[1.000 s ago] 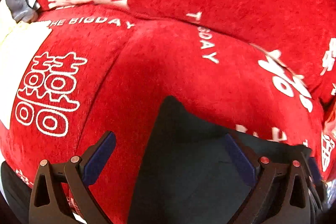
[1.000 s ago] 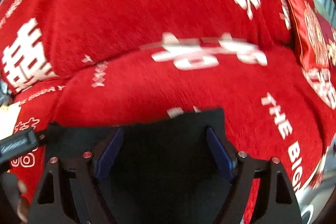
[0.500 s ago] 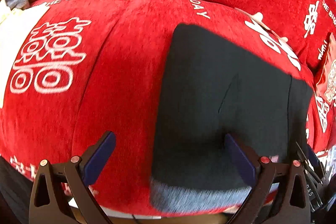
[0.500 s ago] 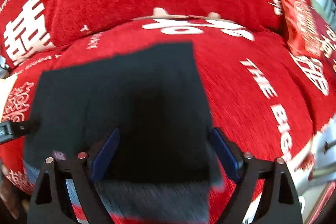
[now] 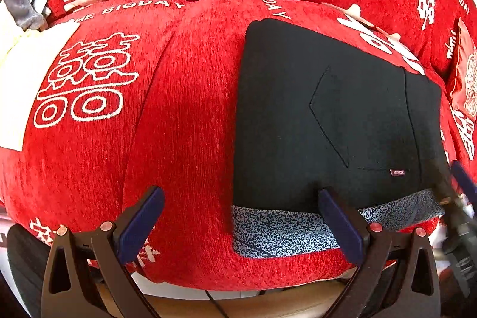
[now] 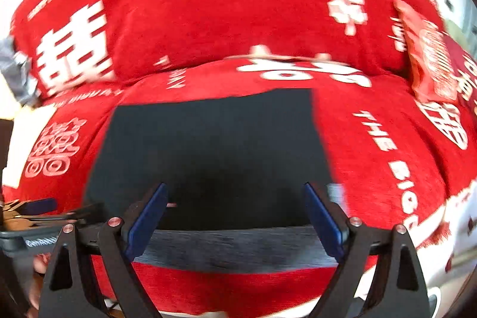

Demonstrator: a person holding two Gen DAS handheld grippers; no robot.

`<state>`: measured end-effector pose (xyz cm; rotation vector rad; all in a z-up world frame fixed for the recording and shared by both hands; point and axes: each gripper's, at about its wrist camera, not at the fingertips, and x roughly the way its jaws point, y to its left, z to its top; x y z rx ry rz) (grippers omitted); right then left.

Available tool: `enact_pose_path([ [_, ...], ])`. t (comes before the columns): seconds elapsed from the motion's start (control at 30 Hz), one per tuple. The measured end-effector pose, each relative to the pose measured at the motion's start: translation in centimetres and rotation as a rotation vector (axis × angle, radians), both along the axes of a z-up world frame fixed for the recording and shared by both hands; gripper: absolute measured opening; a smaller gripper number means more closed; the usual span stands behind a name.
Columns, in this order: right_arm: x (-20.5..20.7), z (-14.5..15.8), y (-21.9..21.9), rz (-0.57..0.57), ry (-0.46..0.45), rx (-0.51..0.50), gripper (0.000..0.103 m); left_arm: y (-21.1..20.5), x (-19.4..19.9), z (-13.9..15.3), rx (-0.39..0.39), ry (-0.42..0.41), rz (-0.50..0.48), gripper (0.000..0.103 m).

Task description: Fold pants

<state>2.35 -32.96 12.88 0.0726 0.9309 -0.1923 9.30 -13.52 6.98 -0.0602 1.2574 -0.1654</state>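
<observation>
The black pants lie folded in a flat rectangle on the red sofa seat, with a speckled grey inner band showing along the near edge. A back pocket seam and a small label face up. My left gripper is open and empty, above the pants' near left corner. My right gripper is open and empty, back from the near edge of the pants. The right gripper's blue finger shows at the right edge of the left wrist view.
The sofa is covered in red cloth with white characters; its backrest rises behind the pants. A red cushion lies at the right. Grey cloth and a white patch sit at the left. The seat's front edge is just below the grippers.
Both grippers have pulled back toward the sofa's front edge and away from the pants. The folded pants now show in full, with the grey band exposed.
</observation>
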Motion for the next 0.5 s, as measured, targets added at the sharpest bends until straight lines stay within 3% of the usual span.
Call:
enact_pose_path([
  [0.17, 1.5, -3.4, 0.3, 0.004, 0.101, 0.032, 0.093, -0.1, 0.1, -0.5, 0.003, 0.01, -0.004, 0.103],
  [0.37, 0.9, -2.8, -3.0, -0.116, 0.093, -0.057, 0.095, -0.4, -0.1, -0.2, 0.026, -0.015, -0.01, 0.103],
  [0.5, 1.4, -1.8, -5.6, -0.195, 0.081, 0.008, 0.097, -0.8, -0.2, 0.1, 0.069, -0.047, -0.024, 0.103],
])
